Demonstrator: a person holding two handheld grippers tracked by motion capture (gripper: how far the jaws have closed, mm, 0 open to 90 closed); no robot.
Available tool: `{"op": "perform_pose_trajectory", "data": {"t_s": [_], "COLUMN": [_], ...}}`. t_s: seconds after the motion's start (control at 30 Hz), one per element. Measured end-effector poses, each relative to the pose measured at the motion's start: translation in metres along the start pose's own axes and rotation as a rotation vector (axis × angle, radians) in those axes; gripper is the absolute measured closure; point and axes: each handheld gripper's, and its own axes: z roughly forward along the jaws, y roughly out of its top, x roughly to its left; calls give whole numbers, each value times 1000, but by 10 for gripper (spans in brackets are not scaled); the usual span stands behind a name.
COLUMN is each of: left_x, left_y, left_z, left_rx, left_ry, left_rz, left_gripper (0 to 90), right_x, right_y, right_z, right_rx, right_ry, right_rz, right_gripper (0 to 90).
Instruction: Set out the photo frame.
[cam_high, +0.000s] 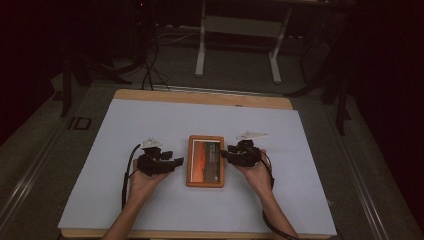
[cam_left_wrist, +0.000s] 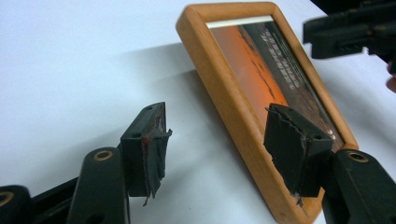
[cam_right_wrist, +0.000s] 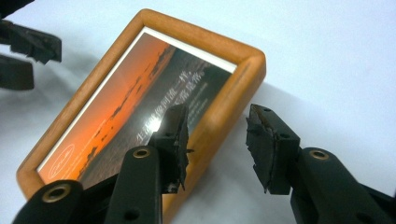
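We see a wooden picture frame (cam_high: 205, 161) lying flat at the middle of the white sheet (cam_high: 150, 120) that covers the table. The left gripper (cam_high: 176, 162) sits just beside it at nine o'clock, jaws parted wide; in the left gripper view (cam_left_wrist: 215, 140) one pad hangs over the frame's rim, the other over bare sheet. The right gripper (cam_high: 224, 152) stands at three o'clock, its jaws (cam_right_wrist: 217, 137) open and straddling the frame's right rail without pressing it.
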Motion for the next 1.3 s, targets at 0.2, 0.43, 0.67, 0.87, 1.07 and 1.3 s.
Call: {"op": "perform_pose_trajectory", "data": {"t_s": [0.2,0.43,0.67,0.87,1.07,1.3], "left_x": [-5,-13,-18,-19,-22,-28], "left_y": [-7,-11,-11,-10,-10,-10], "left_z": [1,4,4,4,7,8], "left_rx": [5,16,10,9,20,19], "left_ry": [-11,-21,-30,-30,-28,-22], "left_rz": [2,9,31,30,41,54], "left_gripper": [394,390,390,389,385,361], "right_x": [2,3,9,6,5,2], "right_y": [12,22,25,28,27,27], "right_z": [1,16,28,31,30,31], "right_rx": [-43,-37,-26,-33,-40,-39], "right_ry": [-14,0,-21,-53,-59,-71], "right_rz": [-34,-73,-100,-104,-107,-101], "right_gripper": [765,897,898,899,899,899]}}
